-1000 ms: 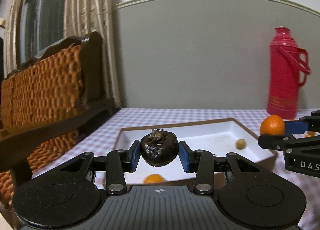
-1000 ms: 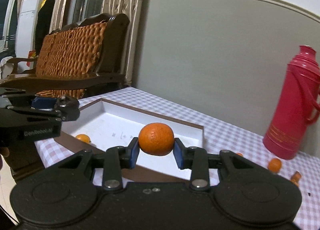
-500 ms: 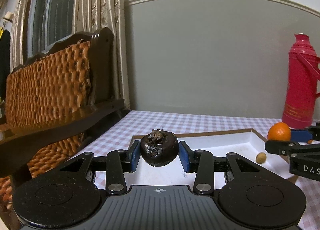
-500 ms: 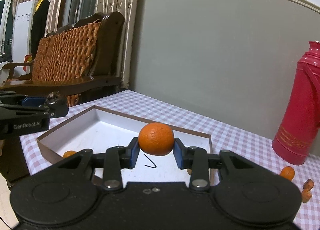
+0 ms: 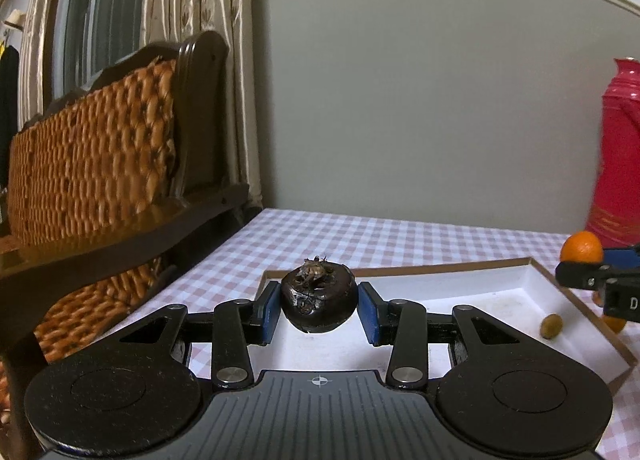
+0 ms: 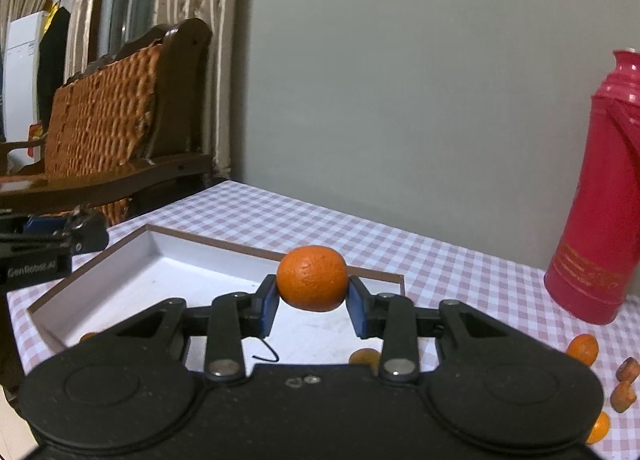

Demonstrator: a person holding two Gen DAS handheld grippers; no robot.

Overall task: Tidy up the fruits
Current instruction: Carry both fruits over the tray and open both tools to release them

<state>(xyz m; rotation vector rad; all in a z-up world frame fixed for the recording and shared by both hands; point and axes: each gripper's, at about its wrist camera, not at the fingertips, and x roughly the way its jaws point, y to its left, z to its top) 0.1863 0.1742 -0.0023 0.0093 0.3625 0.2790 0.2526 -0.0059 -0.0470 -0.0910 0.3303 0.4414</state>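
Note:
My left gripper (image 5: 319, 306) is shut on a dark mangosteen (image 5: 319, 302) and holds it low over the near left part of a white box (image 5: 472, 272) with brown walls. My right gripper (image 6: 312, 296) is shut on an orange (image 6: 312, 278) over the box's near right side (image 6: 120, 280). The orange also shows at the right edge of the left wrist view (image 5: 582, 247). The left gripper's side shows at the left of the right wrist view (image 6: 52, 244). A small brownish fruit (image 5: 551, 326) lies in the box.
A red thermos (image 6: 600, 196) stands on the checked tablecloth (image 6: 460, 264) at the right. Small orange fruits (image 6: 582, 348) and brown pieces (image 6: 626, 384) lie near it. A wicker-backed wooden chair (image 5: 100, 164) stands left of the table. A grey wall is behind.
Both grippers have come lower and nearer the box, each still holding its fruit. The views have swung left, so the thermos sits further right.

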